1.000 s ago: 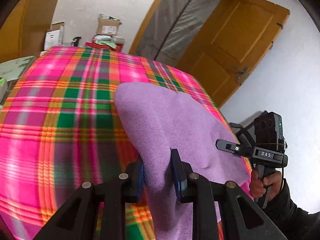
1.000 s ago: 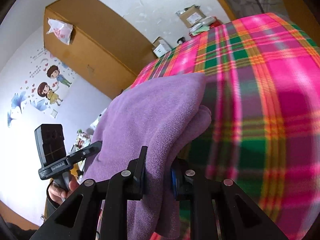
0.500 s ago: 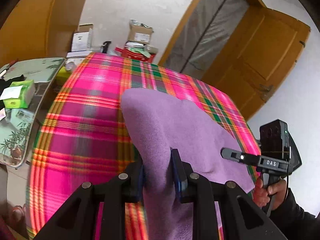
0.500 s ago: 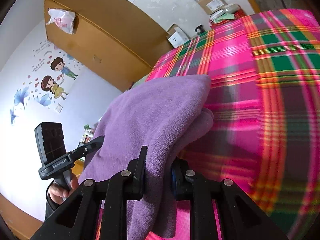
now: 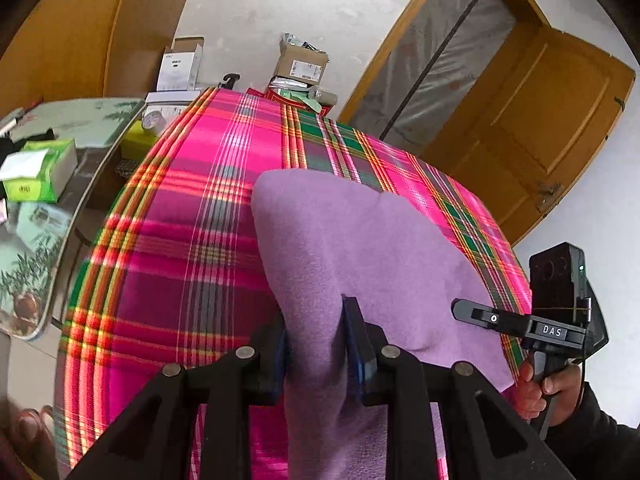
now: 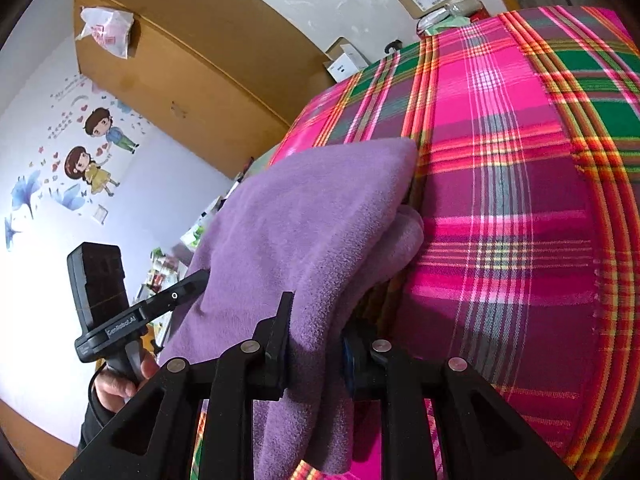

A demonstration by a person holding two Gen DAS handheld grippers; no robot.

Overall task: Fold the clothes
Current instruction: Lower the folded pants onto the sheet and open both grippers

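Between the jaws of the left hand-held gripper and the right hand-held gripper, both now opening, sits the purple garment, folded over on the plaid-covered bed. Laying-down step nearly done; next, let go and smooth it.

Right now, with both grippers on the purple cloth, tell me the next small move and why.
Probably let the purple cloth go and draw both grippers back. The left gripper and right gripper are both opening with cloth between their fingers, and the far half already lies doubled on the plaid cover.
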